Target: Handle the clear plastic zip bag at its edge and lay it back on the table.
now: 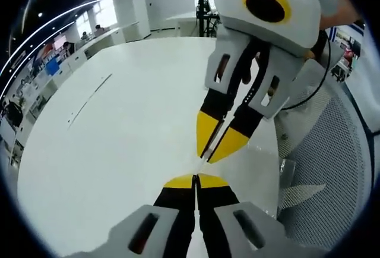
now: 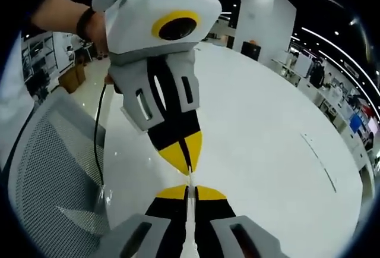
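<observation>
White table (image 1: 119,151) lies bare around both claws, left (image 1: 196,179) and right (image 2: 189,190), each clamped on the bag edge (image 1: 203,160).

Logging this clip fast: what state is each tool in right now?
Left tool: shut on the clear zip bag's edge.
Right tool: shut on the same bag edge, tip to tip with the left tool.

You work in a large open office or lab hall; a wide white table (image 1: 119,127) stands before you; a grey mesh chair (image 2: 53,175) is beside it; rows of desks (image 1: 35,85) and white pillars (image 2: 264,17) stand behind, under ceiling spotlights.
</observation>
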The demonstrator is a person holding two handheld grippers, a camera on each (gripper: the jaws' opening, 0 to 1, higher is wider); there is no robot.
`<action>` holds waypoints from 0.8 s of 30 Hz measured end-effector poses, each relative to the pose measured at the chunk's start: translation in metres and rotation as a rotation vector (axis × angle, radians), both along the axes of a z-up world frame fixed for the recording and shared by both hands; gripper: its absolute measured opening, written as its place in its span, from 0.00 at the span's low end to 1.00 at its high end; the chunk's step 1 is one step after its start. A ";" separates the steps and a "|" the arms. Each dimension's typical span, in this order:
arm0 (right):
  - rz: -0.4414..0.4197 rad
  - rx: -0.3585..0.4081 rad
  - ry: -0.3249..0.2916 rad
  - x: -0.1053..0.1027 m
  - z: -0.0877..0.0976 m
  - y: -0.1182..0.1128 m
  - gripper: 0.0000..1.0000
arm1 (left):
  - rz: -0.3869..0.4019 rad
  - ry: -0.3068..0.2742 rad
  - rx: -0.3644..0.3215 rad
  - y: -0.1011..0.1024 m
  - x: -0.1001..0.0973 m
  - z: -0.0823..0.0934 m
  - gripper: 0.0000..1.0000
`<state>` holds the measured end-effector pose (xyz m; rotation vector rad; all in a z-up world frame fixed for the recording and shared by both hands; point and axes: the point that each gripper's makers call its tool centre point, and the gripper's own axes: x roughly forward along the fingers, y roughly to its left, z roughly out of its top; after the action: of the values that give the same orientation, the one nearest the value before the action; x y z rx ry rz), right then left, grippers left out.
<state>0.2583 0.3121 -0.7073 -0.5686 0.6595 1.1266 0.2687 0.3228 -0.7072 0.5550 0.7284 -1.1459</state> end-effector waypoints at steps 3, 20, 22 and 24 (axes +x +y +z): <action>-0.006 0.000 0.002 -0.002 0.001 0.000 0.00 | 0.005 0.001 0.001 0.002 0.001 -0.002 0.00; -0.042 0.001 0.010 -0.007 0.002 -0.004 0.00 | 0.043 0.002 -0.002 0.003 -0.001 0.000 0.00; -0.044 -0.003 0.007 -0.006 0.003 -0.005 0.00 | 0.053 0.005 -0.001 0.005 0.000 0.000 0.00; -0.041 -0.051 0.003 -0.004 -0.005 -0.012 0.00 | 0.074 -0.017 0.053 0.016 0.006 -0.005 0.00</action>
<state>0.2541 0.3002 -0.7123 -0.5943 0.7014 1.0748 0.2749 0.3389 -0.7126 0.5770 0.7600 -1.0545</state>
